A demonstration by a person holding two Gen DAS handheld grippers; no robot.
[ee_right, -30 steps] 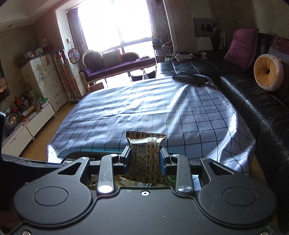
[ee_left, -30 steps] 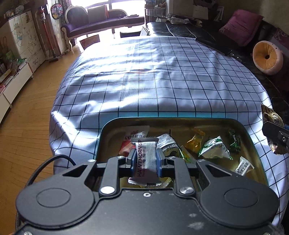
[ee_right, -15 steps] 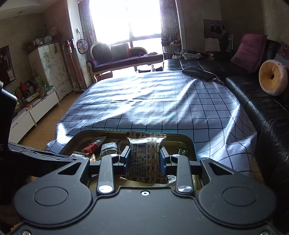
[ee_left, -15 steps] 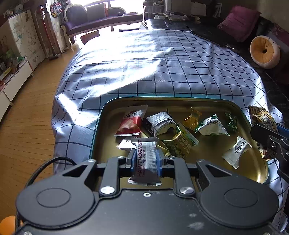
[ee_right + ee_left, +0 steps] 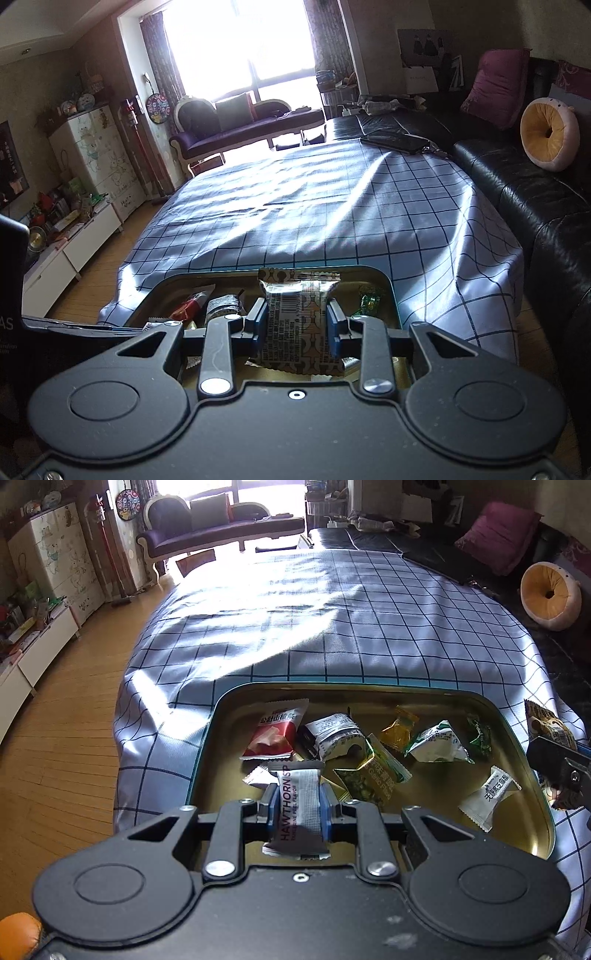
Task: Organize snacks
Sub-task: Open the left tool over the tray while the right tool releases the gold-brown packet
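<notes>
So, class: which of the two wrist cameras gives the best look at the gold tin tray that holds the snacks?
The left wrist view: it looks down into the tin tray, showing most of its rim and the loose snacks inside. The right wrist view catches only the tray's far rim; the right gripper and its brown packet hide the rest.

Two fisheye views, each from a camera mounted on a handheld gripper, looking forward along its fingers. The left wrist view tilts steeply down, close over a gold tray (image 5: 517,716) that fills the lower half; a checked cloth (image 5: 332,627) stretches toward twelve o'clock. The right wrist view sits flatter, showing more room, with a window (image 5: 236,40) at twelve o'clock. Both share the tray (image 5: 384,280), the cloth (image 5: 332,206), a purple sofa (image 5: 221,531) (image 5: 251,125) and a round cushion (image 5: 550,594) (image 5: 550,133) at two o'clock.
</notes>
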